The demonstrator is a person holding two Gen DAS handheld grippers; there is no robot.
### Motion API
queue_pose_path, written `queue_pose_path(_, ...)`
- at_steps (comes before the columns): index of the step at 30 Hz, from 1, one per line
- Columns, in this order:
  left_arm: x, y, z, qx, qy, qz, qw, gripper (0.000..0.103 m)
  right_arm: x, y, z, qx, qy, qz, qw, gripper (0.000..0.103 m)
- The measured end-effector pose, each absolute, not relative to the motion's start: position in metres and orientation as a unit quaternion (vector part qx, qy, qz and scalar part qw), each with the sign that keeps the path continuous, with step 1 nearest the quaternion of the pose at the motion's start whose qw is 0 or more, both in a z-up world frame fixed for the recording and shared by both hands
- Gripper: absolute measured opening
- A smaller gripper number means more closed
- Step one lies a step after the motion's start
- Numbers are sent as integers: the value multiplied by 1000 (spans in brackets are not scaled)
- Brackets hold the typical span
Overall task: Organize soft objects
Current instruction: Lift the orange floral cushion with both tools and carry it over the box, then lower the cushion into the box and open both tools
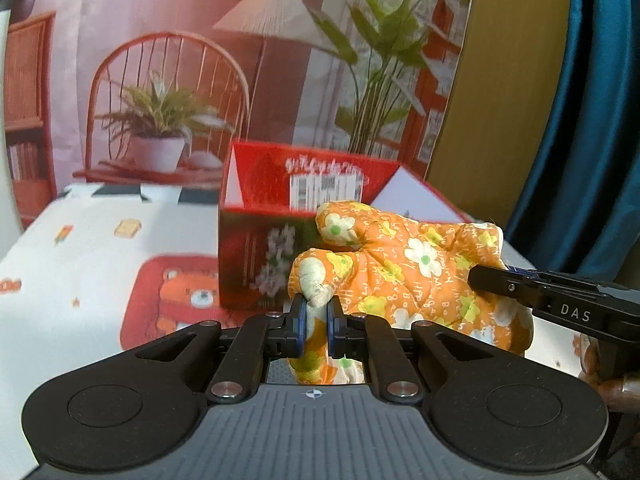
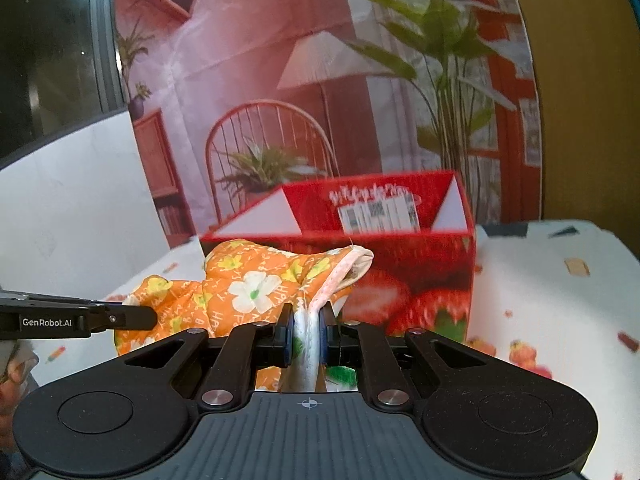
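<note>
An orange padded cloth with yellow and white flowers (image 1: 404,268) hangs between my two grippers, just in front of an open red box (image 1: 280,208). My left gripper (image 1: 317,312) is shut on one bunched end of it. My right gripper (image 2: 307,322) is shut on the cloth's white-edged hem; the cloth (image 2: 248,280) spreads to its left, in front of the red strawberry box (image 2: 400,248). The right gripper (image 1: 496,280) enters the left wrist view from the right. The left gripper (image 2: 132,317) enters the right wrist view from the left.
The box stands on a table with a white cartoon-print cloth (image 1: 100,248). A printed backdrop of a chair, lamp and plants (image 1: 168,80) hangs behind the table. A blue curtain (image 1: 592,120) is at the right.
</note>
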State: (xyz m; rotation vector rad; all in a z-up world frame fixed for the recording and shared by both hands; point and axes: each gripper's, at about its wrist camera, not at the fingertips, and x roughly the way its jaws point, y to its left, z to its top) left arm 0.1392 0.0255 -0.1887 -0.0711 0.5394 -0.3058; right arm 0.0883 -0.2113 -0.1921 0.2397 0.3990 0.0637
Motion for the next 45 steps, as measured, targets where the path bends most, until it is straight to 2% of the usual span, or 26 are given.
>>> queue_pose_path(10, 177, 19, -155, -29, 229, -153, 961, 11, 132, -232, -151, 102, 169, 38, 980, 11)
queue_pose_path(20, 262, -2, -135, -23, 241, -146, 959, 11, 221, -255, -125, 68, 156, 21, 985, 11)
queue_pose_path(30, 325, -18, -174, -10, 318, -132, 939, 11, 286, -265, -168, 42, 222, -1, 974, 11)
queue_pose_path(42, 342, -19, -199, 8, 365, -122, 923, 12, 301, -267, -215, 71, 302, -20, 950, 11)
queue_pose_path(45, 340, -19, -196, 14, 366, -116, 923, 14, 299, -267, -214, 75, 304, -29, 949, 18)
